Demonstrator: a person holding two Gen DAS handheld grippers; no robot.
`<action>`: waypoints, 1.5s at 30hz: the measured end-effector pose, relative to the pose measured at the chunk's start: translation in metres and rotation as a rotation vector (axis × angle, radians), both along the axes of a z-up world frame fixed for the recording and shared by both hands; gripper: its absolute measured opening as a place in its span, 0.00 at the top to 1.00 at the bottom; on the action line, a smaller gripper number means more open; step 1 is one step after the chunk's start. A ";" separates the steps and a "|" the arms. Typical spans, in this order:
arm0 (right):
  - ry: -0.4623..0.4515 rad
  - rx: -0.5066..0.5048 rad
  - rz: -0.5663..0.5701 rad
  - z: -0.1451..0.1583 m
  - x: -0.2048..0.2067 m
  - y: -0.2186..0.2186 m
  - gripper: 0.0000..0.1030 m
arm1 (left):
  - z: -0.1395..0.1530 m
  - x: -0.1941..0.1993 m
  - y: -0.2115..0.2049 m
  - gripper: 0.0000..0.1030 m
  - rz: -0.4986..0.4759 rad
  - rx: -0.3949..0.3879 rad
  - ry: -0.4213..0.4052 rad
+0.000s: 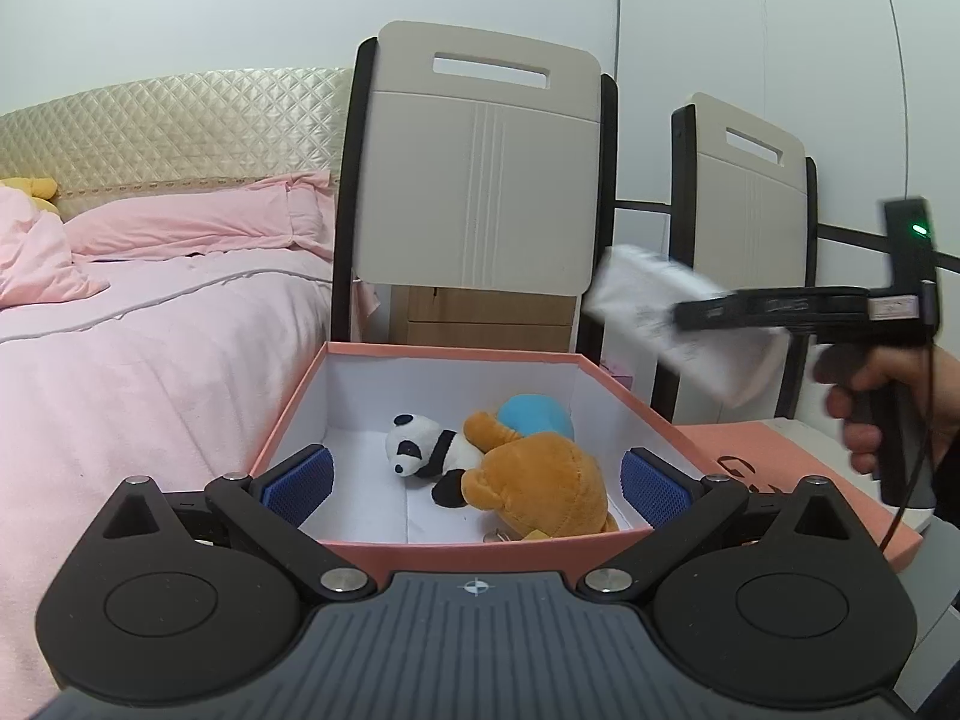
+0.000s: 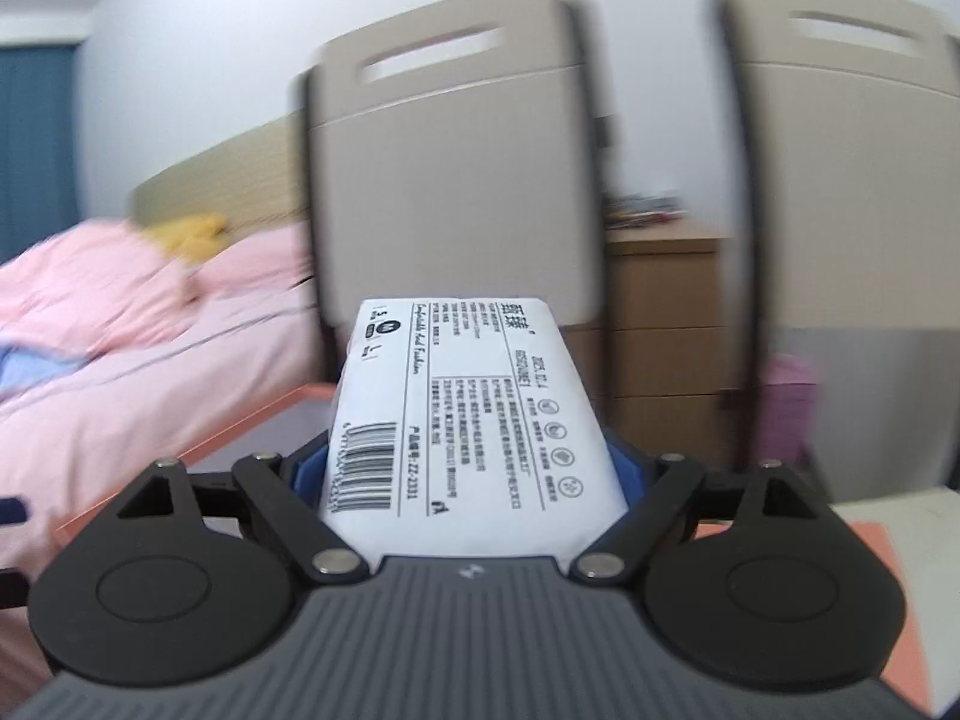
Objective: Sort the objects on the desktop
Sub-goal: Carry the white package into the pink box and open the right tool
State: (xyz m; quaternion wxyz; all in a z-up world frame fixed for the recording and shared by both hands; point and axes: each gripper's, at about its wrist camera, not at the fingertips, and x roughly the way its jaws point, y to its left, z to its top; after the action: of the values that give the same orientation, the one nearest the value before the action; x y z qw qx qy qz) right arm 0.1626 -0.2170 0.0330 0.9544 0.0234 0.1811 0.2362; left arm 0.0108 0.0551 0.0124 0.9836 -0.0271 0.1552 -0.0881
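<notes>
Pink bed (image 1: 150, 348) to the left of the left gripper (image 1: 477, 483); two chair backs (image 1: 480, 180) stand beyond it. Pink open box (image 1: 456, 354) directly ahead of and below the left gripper, whose blue pads (image 1: 300, 480) are spread wide with nothing between them, level above the near wall. Inside the box: brown plush (image 1: 540, 480), blue plush (image 1: 537, 414), panda plush (image 1: 429, 447). Right gripper (image 2: 474, 474), held horizontally by a hand (image 1: 870, 396) up and to the right of the box, is clamped on a white tissue pack (image 2: 462, 408) projecting forward from its fingers.
</notes>
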 end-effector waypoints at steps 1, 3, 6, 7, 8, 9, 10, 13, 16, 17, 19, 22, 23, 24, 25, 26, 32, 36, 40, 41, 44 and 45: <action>0.016 -0.029 0.053 0.001 0.006 0.016 0.16 | 0.000 0.001 0.001 0.00 0.001 -0.002 0.001; 0.063 -0.088 0.157 0.002 0.019 0.047 0.16 | 0.001 0.001 0.003 0.00 0.005 -0.011 0.004; 0.138 -0.191 0.297 -0.003 0.035 0.095 0.16 | 0.002 0.002 0.006 0.00 0.010 -0.027 0.007; 0.162 -0.229 0.338 -0.006 0.040 0.111 0.16 | 0.002 0.002 0.007 0.00 0.011 -0.032 0.006; 0.186 -0.268 0.379 -0.010 0.044 0.127 0.16 | 0.003 0.001 0.009 0.00 0.012 -0.036 0.005; 0.208 -0.303 0.417 -0.013 0.048 0.142 0.16 | 0.003 0.001 0.009 0.00 0.012 -0.039 0.002; 0.225 -0.333 0.445 -0.017 0.052 0.154 0.16 | 0.004 0.001 0.010 0.00 0.012 -0.041 0.000; 0.268 -0.417 0.516 -0.032 0.061 0.189 0.16 | 0.003 0.001 0.012 0.00 0.013 -0.051 0.002; 0.291 -0.481 0.569 -0.043 0.070 0.211 0.16 | 0.003 0.001 0.015 0.00 0.012 -0.060 0.004; 0.301 -0.496 0.576 -0.048 0.072 0.215 0.16 | 0.004 0.001 0.015 0.00 0.012 -0.062 0.001; 0.317 -0.533 0.590 -0.058 0.075 0.221 0.16 | 0.005 0.001 0.017 0.00 0.012 -0.074 -0.002; 0.337 -0.580 0.601 -0.074 0.076 0.218 0.16 | 0.007 0.001 0.020 0.00 0.009 -0.092 -0.007; 0.351 -0.569 0.597 -0.077 0.077 0.216 0.16 | 0.007 0.001 0.020 0.00 0.010 -0.089 -0.007; 0.361 -0.553 0.592 -0.078 0.079 0.213 0.16 | 0.007 0.001 0.019 0.00 0.010 -0.084 -0.007; 0.371 -0.542 0.590 -0.079 0.081 0.211 0.16 | 0.007 0.001 0.019 0.00 0.007 -0.080 -0.007; 0.379 -0.538 0.591 -0.078 0.083 0.210 0.14 | 0.007 0.000 0.018 0.00 0.003 -0.077 -0.008; 0.357 -0.511 0.546 -0.069 0.078 0.202 0.03 | 0.008 -0.003 0.015 0.00 -0.002 -0.058 -0.040; 0.263 -0.426 0.474 -0.043 0.061 0.177 0.00 | 0.009 -0.005 0.012 0.00 -0.011 -0.051 -0.055; 0.134 -0.298 0.364 -0.009 0.039 0.141 0.00 | 0.011 -0.007 0.012 0.00 -0.005 -0.054 -0.064; 0.104 -0.266 0.324 -0.001 0.032 0.130 0.00 | 0.011 -0.007 0.011 0.00 -0.002 -0.053 -0.068; 0.022 -0.185 0.197 0.021 0.004 0.096 0.00 | 0.011 -0.009 0.010 0.00 -0.002 -0.049 -0.076; -0.002 -0.157 0.156 0.027 -0.006 0.083 0.00 | 0.010 -0.009 0.009 0.00 -0.001 -0.047 -0.075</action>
State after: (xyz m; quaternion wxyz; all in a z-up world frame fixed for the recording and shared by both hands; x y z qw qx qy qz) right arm 0.1561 -0.1335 0.0605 0.9321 -0.0657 0.1995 0.2951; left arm 0.0020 0.0642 0.0225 0.9878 -0.0466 0.1161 -0.0931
